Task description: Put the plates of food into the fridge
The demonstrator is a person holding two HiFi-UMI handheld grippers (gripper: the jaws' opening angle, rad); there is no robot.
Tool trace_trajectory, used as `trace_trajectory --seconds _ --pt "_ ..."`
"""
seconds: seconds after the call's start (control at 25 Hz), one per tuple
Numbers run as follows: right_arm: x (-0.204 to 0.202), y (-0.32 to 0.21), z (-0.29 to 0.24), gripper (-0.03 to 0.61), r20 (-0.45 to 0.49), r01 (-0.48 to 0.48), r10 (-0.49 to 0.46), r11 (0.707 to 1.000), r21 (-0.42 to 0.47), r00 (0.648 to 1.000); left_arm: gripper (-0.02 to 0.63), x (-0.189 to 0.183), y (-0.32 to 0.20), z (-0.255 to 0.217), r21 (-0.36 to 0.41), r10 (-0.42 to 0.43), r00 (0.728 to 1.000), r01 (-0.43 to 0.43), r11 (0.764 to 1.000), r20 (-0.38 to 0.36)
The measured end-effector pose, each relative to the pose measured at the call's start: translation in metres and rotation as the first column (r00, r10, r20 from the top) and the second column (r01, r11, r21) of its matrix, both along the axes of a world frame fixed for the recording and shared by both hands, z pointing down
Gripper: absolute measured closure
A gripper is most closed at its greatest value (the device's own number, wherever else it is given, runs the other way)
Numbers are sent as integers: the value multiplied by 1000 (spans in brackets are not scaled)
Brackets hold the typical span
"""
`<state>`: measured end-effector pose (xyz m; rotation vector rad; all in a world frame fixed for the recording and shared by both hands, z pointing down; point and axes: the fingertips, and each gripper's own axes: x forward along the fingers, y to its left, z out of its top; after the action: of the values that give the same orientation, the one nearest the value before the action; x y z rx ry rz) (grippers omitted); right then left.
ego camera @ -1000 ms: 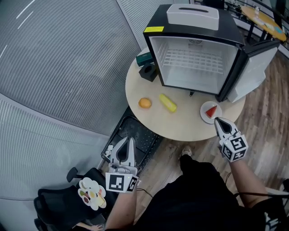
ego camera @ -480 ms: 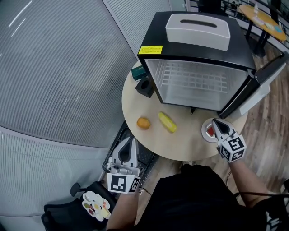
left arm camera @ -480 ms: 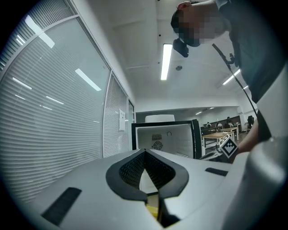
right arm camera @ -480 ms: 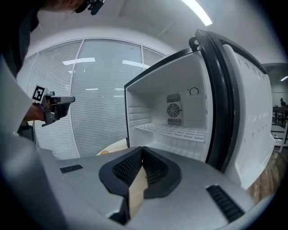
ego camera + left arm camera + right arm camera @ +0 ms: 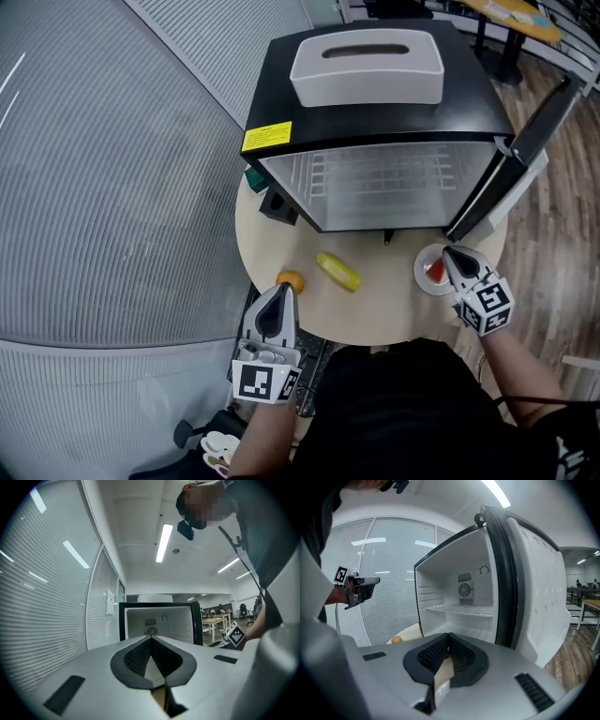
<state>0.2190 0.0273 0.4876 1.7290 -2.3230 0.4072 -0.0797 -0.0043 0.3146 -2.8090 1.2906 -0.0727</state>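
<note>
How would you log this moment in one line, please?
fridge: open | plate: on table | right tongs: shut, over plate | left tongs: shut, by orange

My plate (image 5: 424, 272) is small, round and white, with a red wedge of food (image 5: 437, 271) on it. It lies flat on the table (image 5: 380, 300) near the edge, just in front of the hinge corner of the fridge (image 5: 375, 112), partly under my right claw (image 5: 449, 250). The fridge is black outside and white inside. Its door (image 5: 528, 127) is swung open, and a wire shelf (image 5: 384, 183) runs across it.
</note>
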Motion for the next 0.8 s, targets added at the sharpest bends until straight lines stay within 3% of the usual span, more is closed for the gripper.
trace_trajectory --seconds 0.16,0.32,0.6,0.8 --pt "18 12 -4 574 13 -121 120 993 11 993 607 21 -18 -1 -1 107 994 -107 994 5" --pt "30 35 -5 573 13 -256 256 967 3 967 607 44 -30 -3 -10 256 967 -256 967 2" --pt "29 75 2 572 92 -471 474 881 -52 876 607 59 -43 9 -30 424 905 -424 905 -29" --pt "21 101 3 572 25 -560 562 826 -66 827 607 69 -46 25 -54 521 851 -524 850 -66"
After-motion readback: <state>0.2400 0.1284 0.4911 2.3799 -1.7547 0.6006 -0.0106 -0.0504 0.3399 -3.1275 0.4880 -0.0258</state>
